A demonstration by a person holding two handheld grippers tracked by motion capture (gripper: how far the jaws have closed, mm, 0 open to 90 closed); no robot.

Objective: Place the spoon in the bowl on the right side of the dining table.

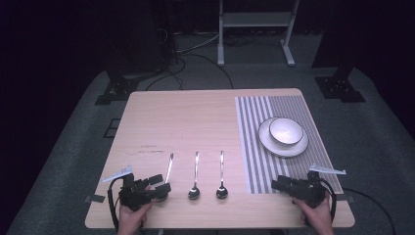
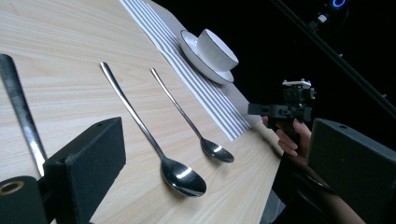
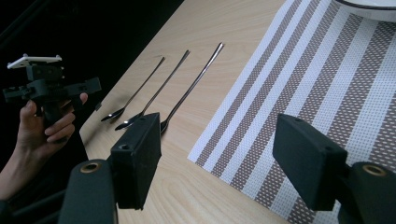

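Three steel spoons lie side by side near the front edge of the wooden table (image 1: 186, 122), handles pointing away: left spoon (image 1: 170, 166), middle spoon (image 1: 195, 181), right spoon (image 1: 221, 180). My left gripper (image 1: 160, 183) stands open just above the left spoon's bowl, nothing between its jaws. In the left gripper view (image 2: 215, 144) the left spoon's handle (image 2: 21, 114) passes beside one jaw. My right gripper (image 1: 280, 185) is open and empty over the near corner of the striped placemat (image 1: 254, 156); its own view (image 3: 224, 154) shows the mat's edge (image 3: 261, 112).
A white bowl (image 1: 286, 130) sits on a white plate (image 1: 273, 146) on the placemat's far half. Beyond the table stand a white frame's legs (image 1: 221, 49), black stands (image 1: 117, 88) and floor cables (image 1: 195, 58). Bare wood covers the table's left and middle.
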